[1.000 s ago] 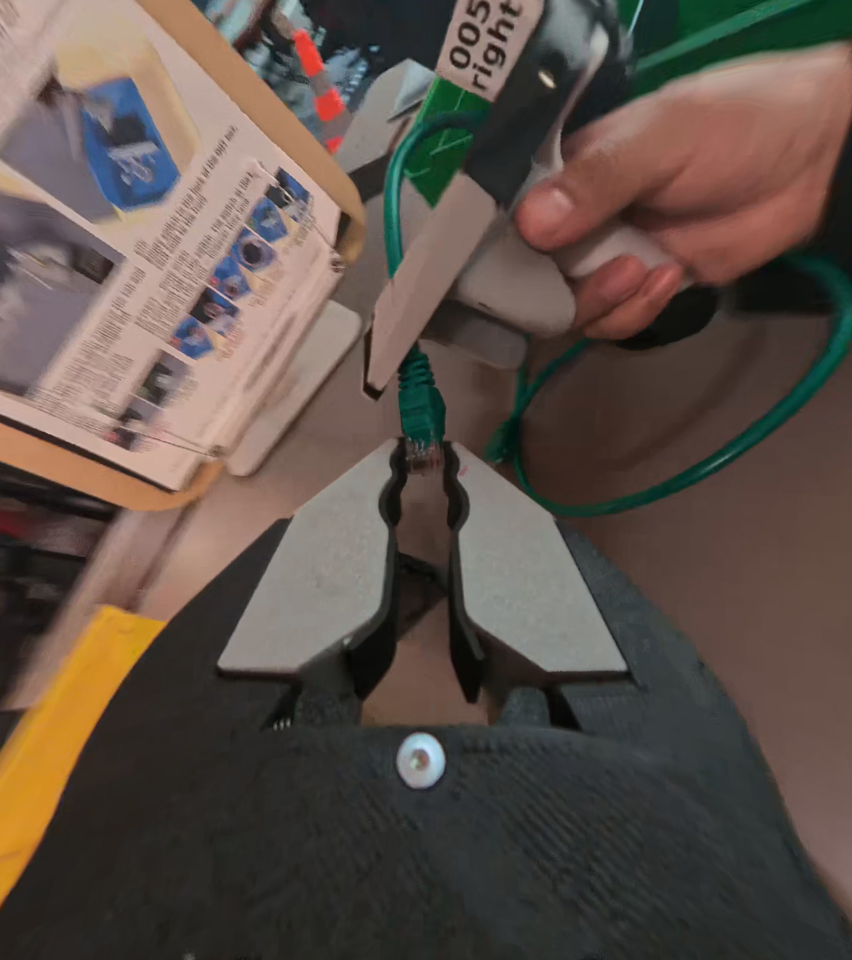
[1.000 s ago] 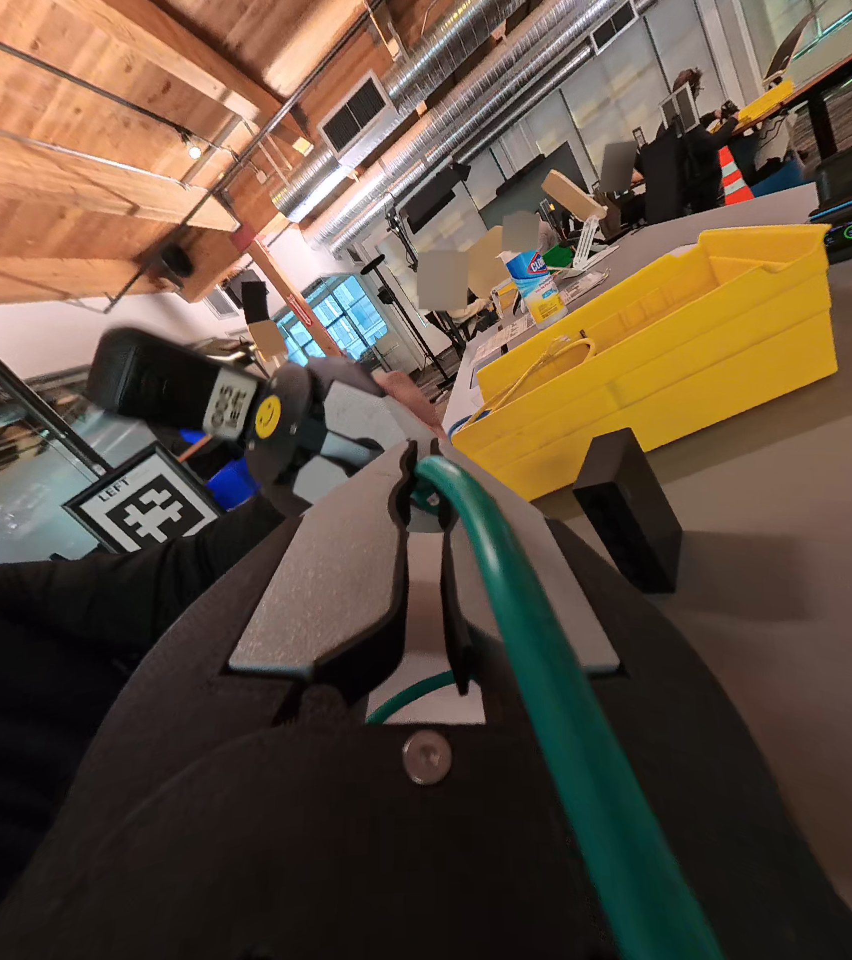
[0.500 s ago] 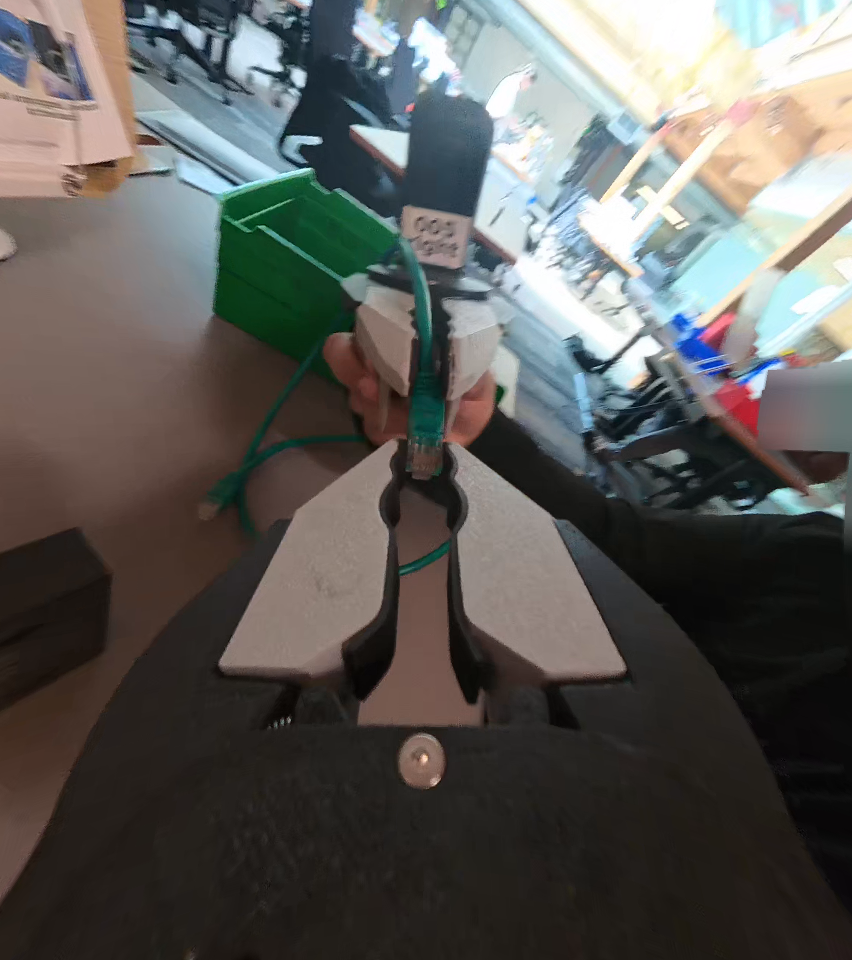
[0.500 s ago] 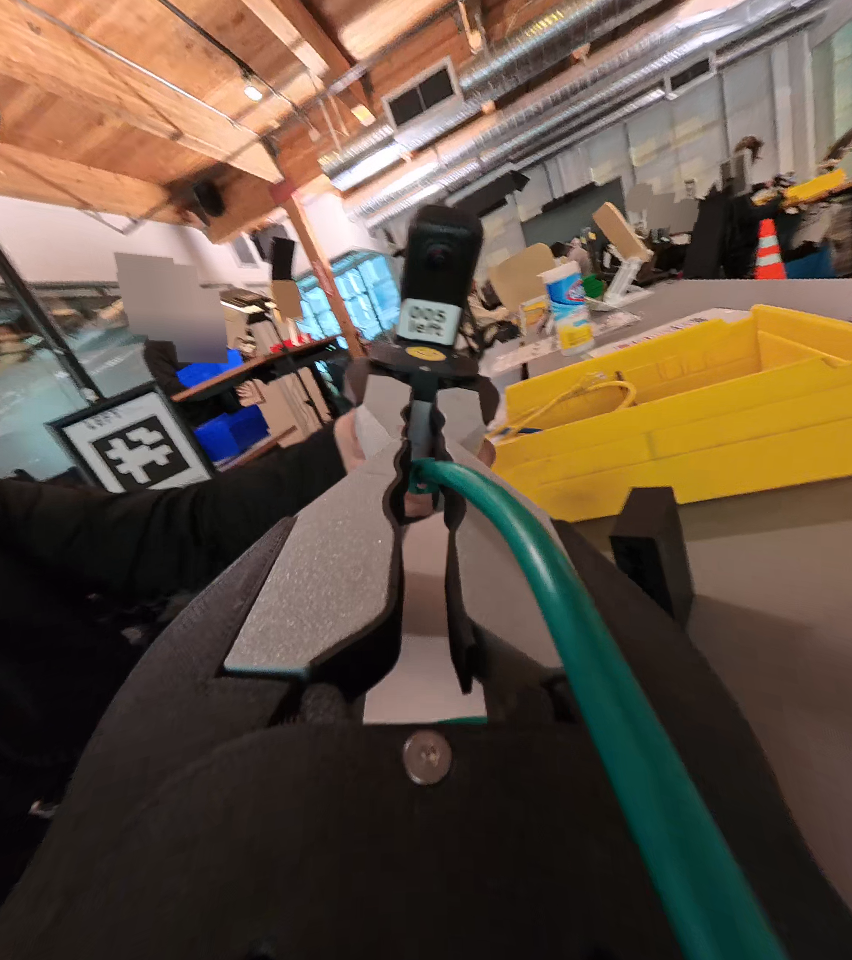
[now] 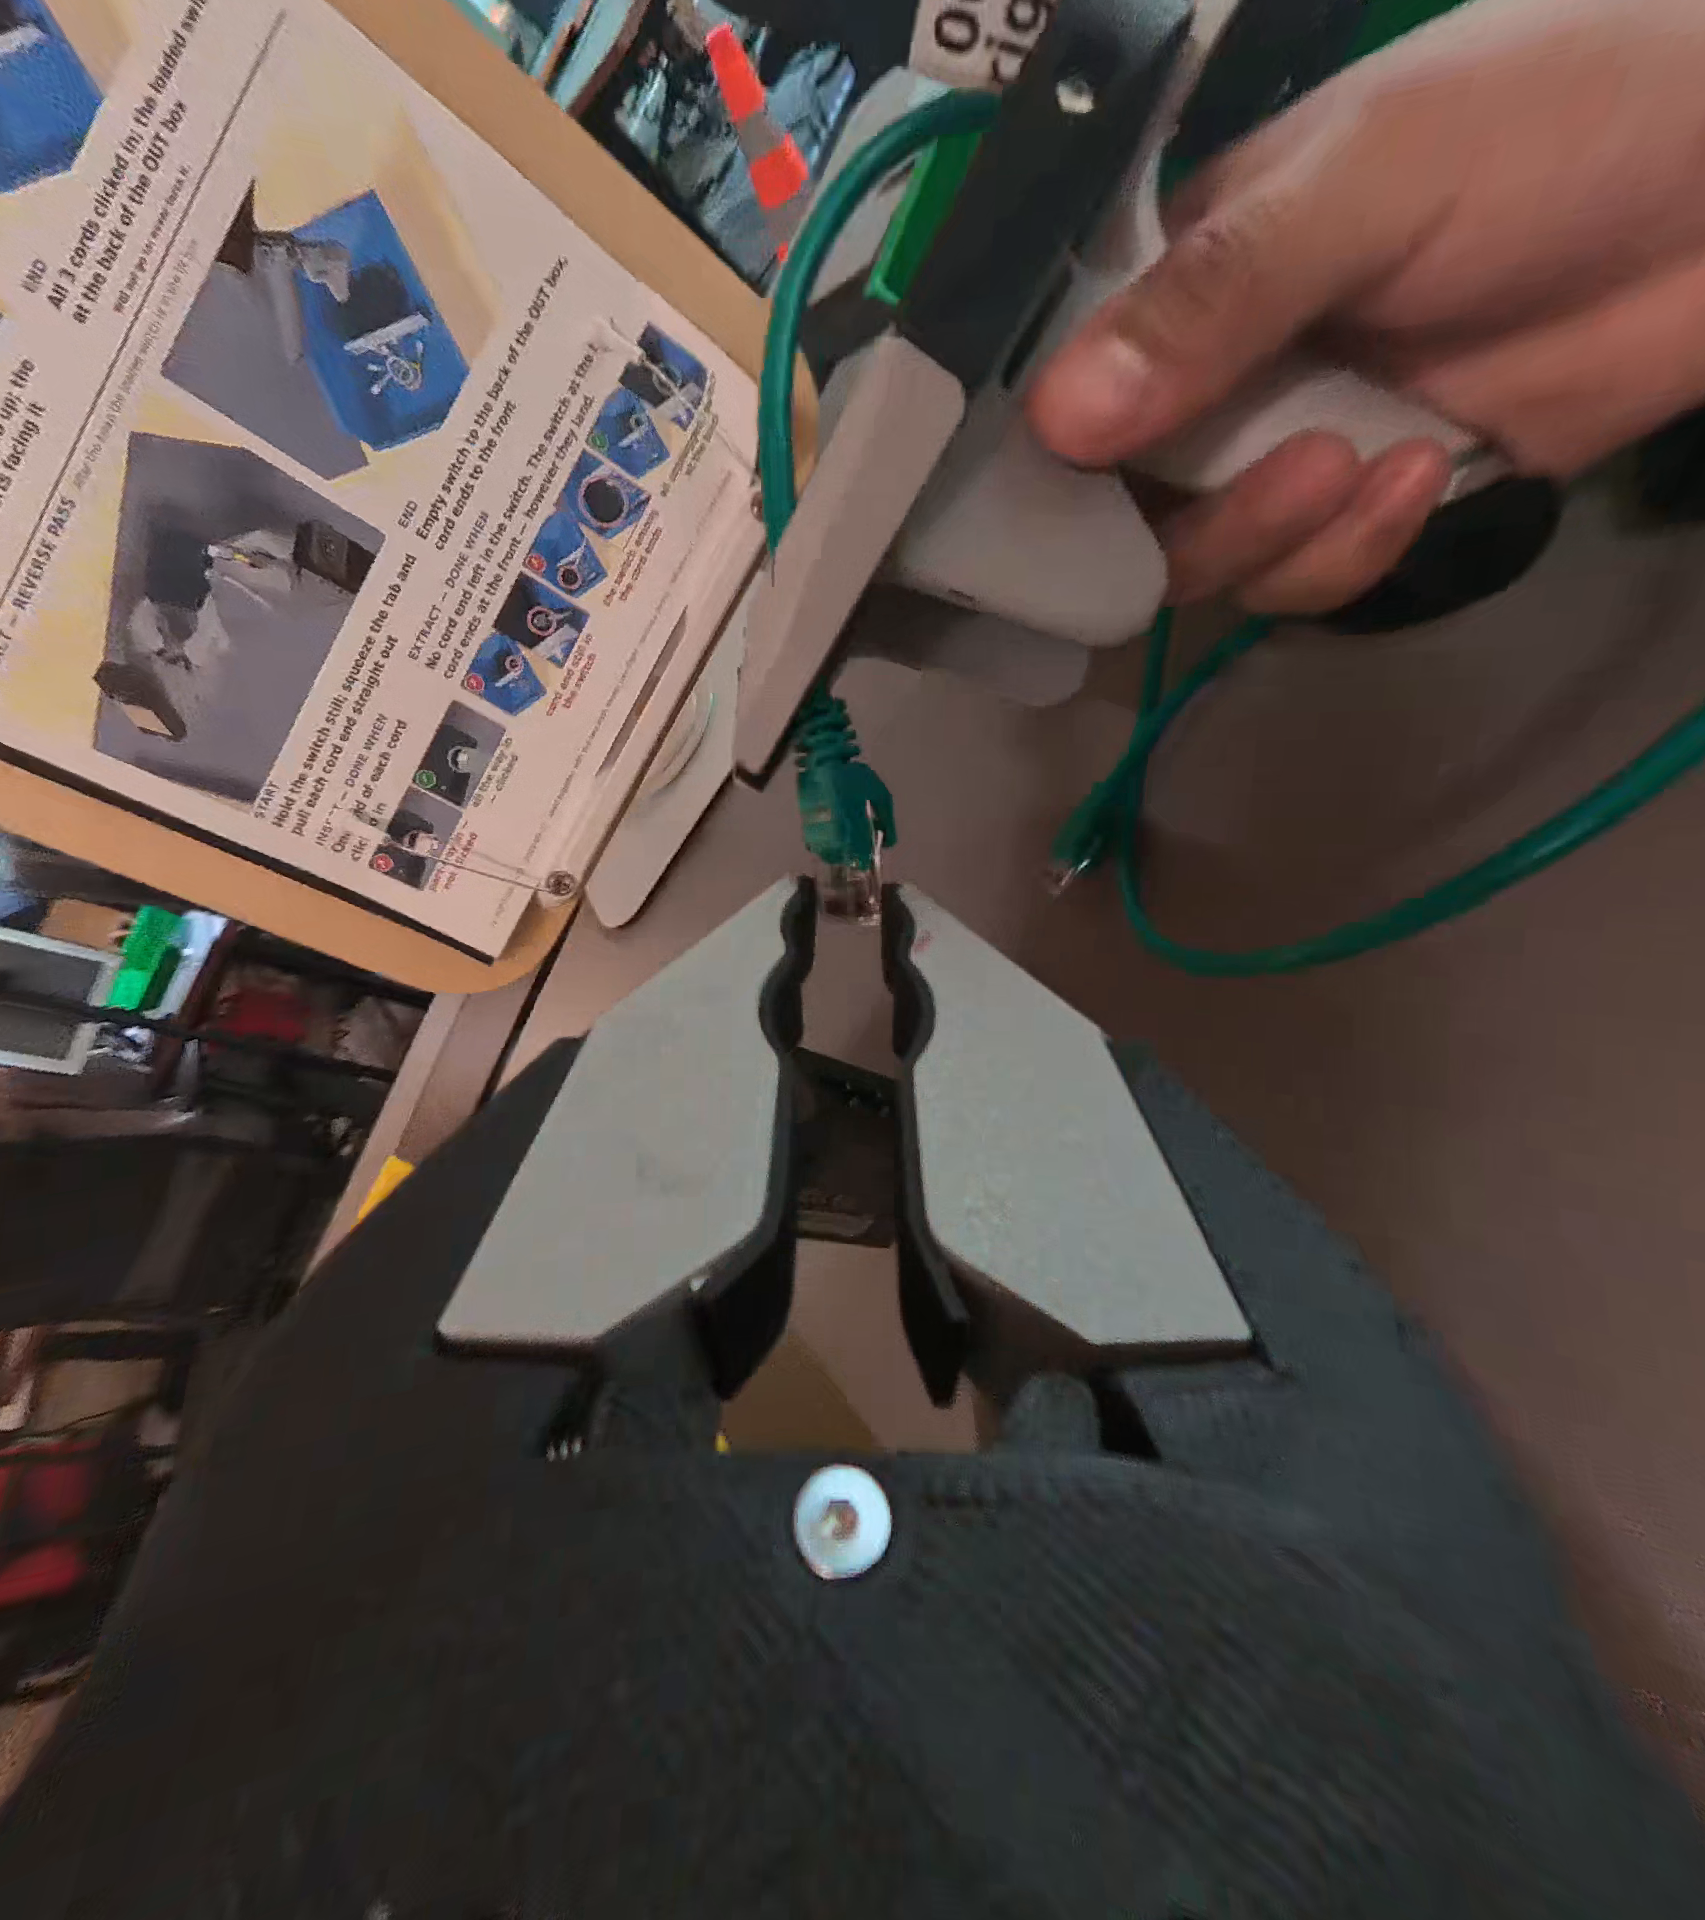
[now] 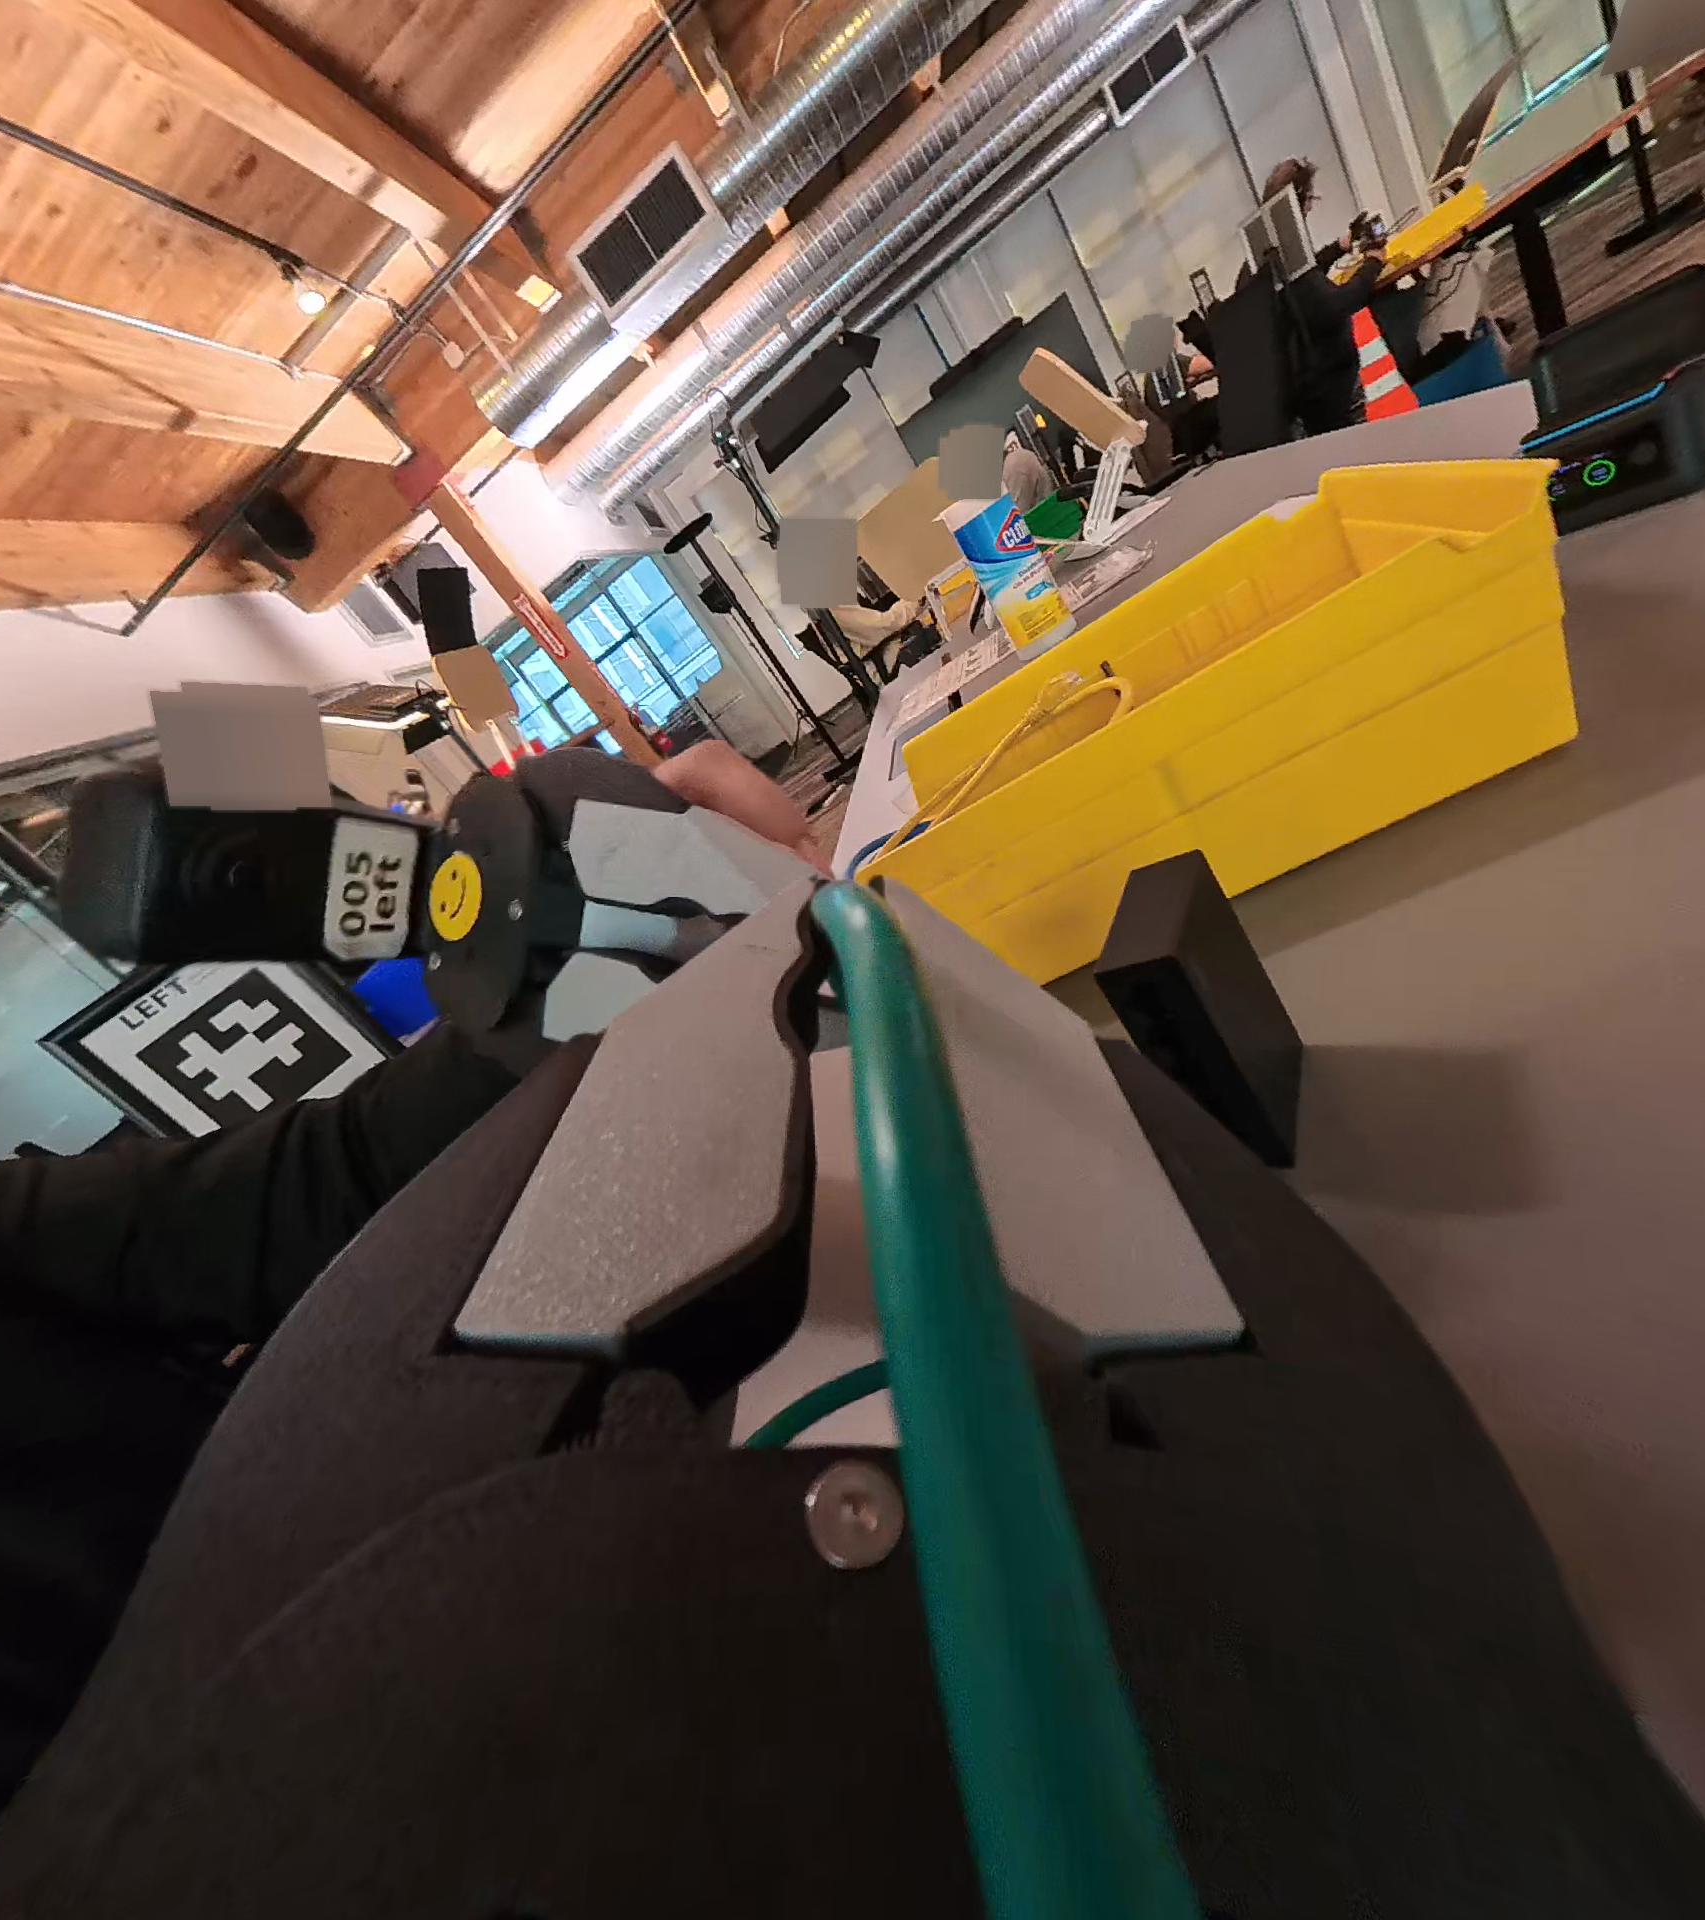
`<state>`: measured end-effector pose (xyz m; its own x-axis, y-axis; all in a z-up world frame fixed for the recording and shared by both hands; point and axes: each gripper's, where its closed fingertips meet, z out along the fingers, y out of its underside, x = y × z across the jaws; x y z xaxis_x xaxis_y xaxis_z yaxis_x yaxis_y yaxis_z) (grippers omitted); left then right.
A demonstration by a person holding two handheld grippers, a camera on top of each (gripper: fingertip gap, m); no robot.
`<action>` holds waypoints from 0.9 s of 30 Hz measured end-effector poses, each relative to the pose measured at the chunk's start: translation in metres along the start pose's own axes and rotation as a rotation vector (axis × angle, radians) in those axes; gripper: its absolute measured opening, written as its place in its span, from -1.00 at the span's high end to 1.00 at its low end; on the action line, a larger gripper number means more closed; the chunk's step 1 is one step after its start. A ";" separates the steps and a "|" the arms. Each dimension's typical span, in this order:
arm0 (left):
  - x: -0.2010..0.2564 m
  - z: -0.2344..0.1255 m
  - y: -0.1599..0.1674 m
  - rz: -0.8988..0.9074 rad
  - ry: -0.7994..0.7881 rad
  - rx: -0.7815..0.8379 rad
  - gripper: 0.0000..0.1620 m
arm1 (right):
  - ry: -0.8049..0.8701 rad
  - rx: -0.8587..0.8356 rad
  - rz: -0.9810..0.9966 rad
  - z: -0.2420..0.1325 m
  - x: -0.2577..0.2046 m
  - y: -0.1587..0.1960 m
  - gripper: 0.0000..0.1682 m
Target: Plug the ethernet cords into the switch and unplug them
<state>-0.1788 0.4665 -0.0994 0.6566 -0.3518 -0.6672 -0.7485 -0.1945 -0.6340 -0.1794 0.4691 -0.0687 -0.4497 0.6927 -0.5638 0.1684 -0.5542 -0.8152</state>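
The left hand-held gripper has its two fingers drawn in narrow, with the clear plug of one green ethernet cord sitting right at its fingertips, apparently pinched between them. Straight ahead of those fingertips, the right hand-held gripper, held by one hand, points back toward it and clamps the same cord just behind the plug boot. From there the cord arcs up over the right tool's top and loops on the table to the right of the left gripper, where its second plug lies loose.

In the right wrist view, the right hand-held gripper is closed on the cord, which runs back over its body toward the camera. One black switch stands on the table just right of its fingertips, apart from them. Beyond the switch is one yellow bin with one yellow cord inside. The left tool faces it from ahead-left. One instruction sheet on a board stands ahead-left of the left gripper.
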 end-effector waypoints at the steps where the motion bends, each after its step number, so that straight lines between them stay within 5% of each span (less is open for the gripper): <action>1: -0.001 0.002 0.001 0.019 -0.020 -0.019 0.87 | 0.008 0.000 0.002 -0.001 0.002 0.000 0.96; 8: -0.006 -0.002 -0.010 -0.141 0.015 0.049 0.86 | -0.026 0.054 0.024 -0.005 -0.003 -0.009 0.98; 11: -0.003 0.001 -0.010 -0.089 -0.012 0.048 0.63 | -0.043 0.041 0.037 -0.002 -0.005 -0.006 0.98; 13: 0.001 0.004 -0.008 -0.021 -0.030 0.024 0.80 | -0.065 0.033 0.054 0.001 -0.007 -0.003 0.99; 17: -0.001 0.007 -0.007 0.043 -0.067 -0.007 0.83 | -0.056 0.027 0.053 -0.001 -0.005 -0.003 0.99; 27: 0.015 -0.020 -0.032 -0.661 0.514 0.184 0.86 | -0.129 0.019 -0.132 0.000 -0.033 -0.006 0.97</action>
<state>-0.1471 0.4491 -0.0809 0.7955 -0.5985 0.0942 -0.1704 -0.3702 -0.9132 -0.1654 0.4498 -0.0455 -0.5757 0.6956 -0.4298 0.0845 -0.4723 -0.8774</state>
